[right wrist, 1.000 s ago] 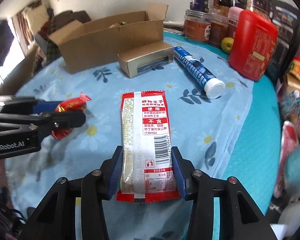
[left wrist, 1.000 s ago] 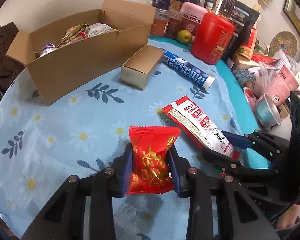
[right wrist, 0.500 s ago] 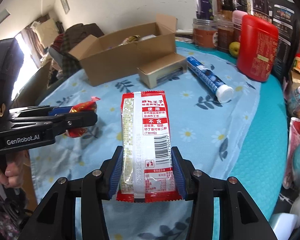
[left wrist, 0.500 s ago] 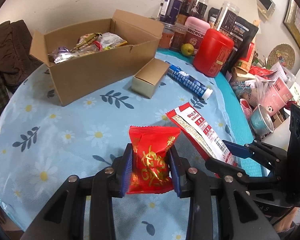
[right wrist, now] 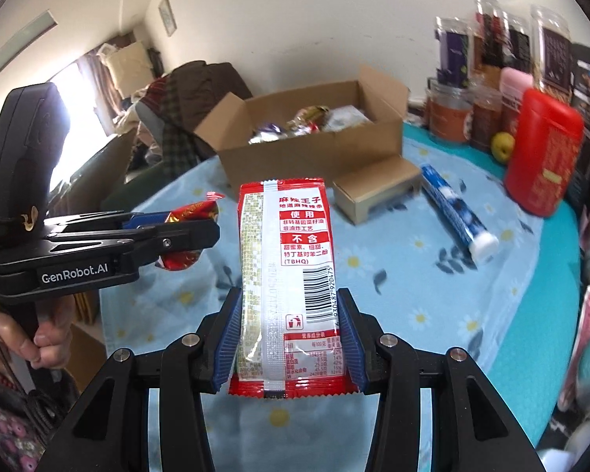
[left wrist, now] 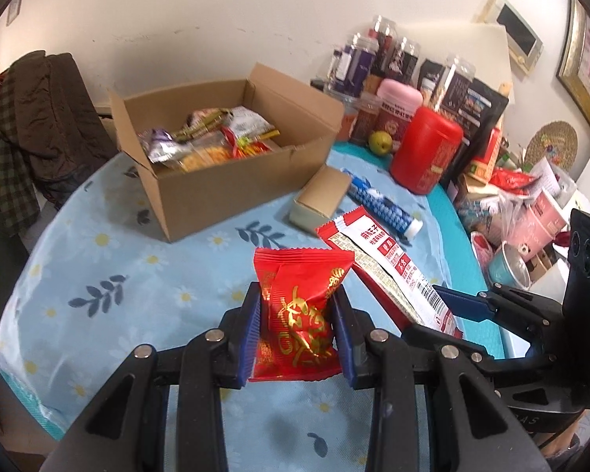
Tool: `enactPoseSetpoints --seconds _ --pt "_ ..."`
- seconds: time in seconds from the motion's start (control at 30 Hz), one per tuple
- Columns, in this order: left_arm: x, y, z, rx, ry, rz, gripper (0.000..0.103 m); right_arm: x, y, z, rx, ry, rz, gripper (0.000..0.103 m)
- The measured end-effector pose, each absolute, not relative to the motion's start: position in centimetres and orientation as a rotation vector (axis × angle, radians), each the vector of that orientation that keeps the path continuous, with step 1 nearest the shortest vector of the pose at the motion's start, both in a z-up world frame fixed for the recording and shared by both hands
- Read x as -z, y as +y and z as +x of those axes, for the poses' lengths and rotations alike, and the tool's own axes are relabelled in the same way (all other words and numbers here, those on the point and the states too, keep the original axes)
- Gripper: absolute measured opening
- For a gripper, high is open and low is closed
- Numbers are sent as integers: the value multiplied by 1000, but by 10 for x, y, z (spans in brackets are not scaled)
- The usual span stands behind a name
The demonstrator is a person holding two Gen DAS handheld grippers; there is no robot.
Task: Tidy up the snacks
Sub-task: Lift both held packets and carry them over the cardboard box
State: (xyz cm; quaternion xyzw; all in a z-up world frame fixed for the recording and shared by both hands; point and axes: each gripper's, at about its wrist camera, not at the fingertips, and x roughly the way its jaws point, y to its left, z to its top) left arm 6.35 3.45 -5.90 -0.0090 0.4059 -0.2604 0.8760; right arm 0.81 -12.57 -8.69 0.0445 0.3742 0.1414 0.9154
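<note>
The small red candy packet [left wrist: 297,316] is pinched between the blue pads of the left gripper [left wrist: 297,338], lifted clear of the worktop [left wrist: 110,275]. Just to its right, the long red-and-white snack sachet [right wrist: 289,283] is clamped across its lower half by the right gripper [right wrist: 291,338], also held in the air. Ahead of both stands the open cardboard box [left wrist: 232,165], already holding several wrapped snacks. Beside the box lie a small tan carton [left wrist: 322,198] and a blue tube [left wrist: 383,206] with a white cap. The round worktop wears a pale blue cloth printed with daisies. At its far edge crowd a red canister [left wrist: 424,153], a green fruit [left wrist: 380,142] and jars [left wrist: 377,63] against a cream wall. Dark clothing [left wrist: 35,110] hangs over a chair at left.
</note>
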Motion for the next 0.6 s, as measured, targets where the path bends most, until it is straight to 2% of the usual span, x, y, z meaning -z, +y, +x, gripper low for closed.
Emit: enactPoseSetpoints --seconds 0.6 --pt "14 57 82 494 728 -90 34 35 -102 38 -332 643 -6 46"
